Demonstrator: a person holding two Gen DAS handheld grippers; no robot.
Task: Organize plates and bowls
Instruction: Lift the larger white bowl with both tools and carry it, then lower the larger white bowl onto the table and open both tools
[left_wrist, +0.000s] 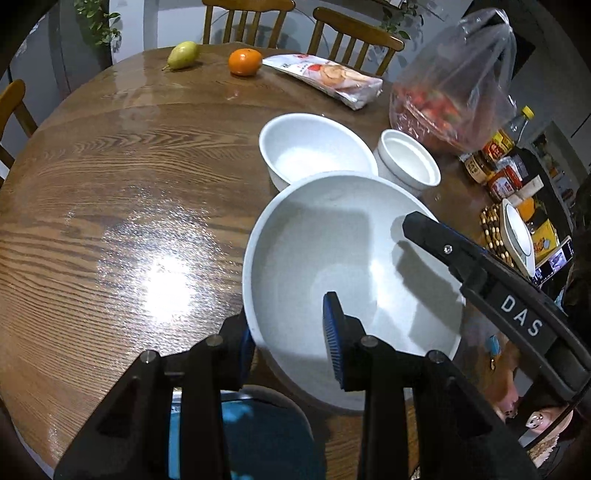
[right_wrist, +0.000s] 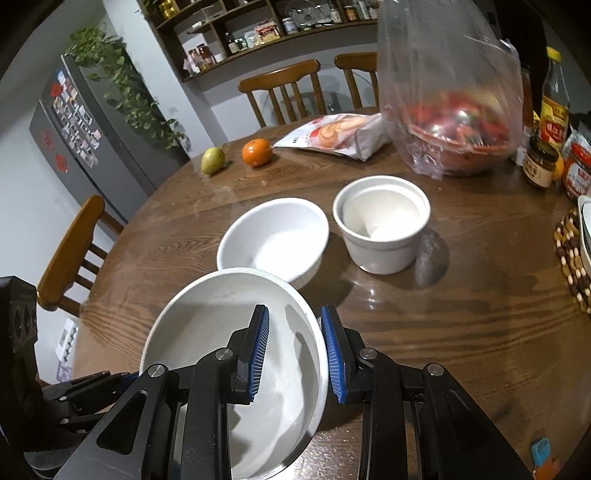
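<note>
A large white bowl (left_wrist: 332, 258) sits at the near edge of the round wooden table; it also shows in the right wrist view (right_wrist: 218, 332). My left gripper (left_wrist: 290, 339) straddles its left rim, one pad inside and one outside, open with a gap. My right gripper (right_wrist: 295, 350) straddles its right rim, open, pads not pressing the wall. The right gripper's finger shows in the left wrist view (left_wrist: 461, 258) over the bowl. Behind it stand a medium white bowl (left_wrist: 314, 147) (right_wrist: 273, 240) and a small white ramekin-like bowl (left_wrist: 410, 162) (right_wrist: 382, 221).
A pear (left_wrist: 183, 55), an orange (left_wrist: 245, 62), a snack packet (left_wrist: 328, 77) and a plastic bag of red food (left_wrist: 454, 96) lie at the far side. Jars and bottles (left_wrist: 495, 166) and a beaded trivet with a dish (left_wrist: 506, 236) stand at the right. Wooden chairs (right_wrist: 70, 254) ring the table.
</note>
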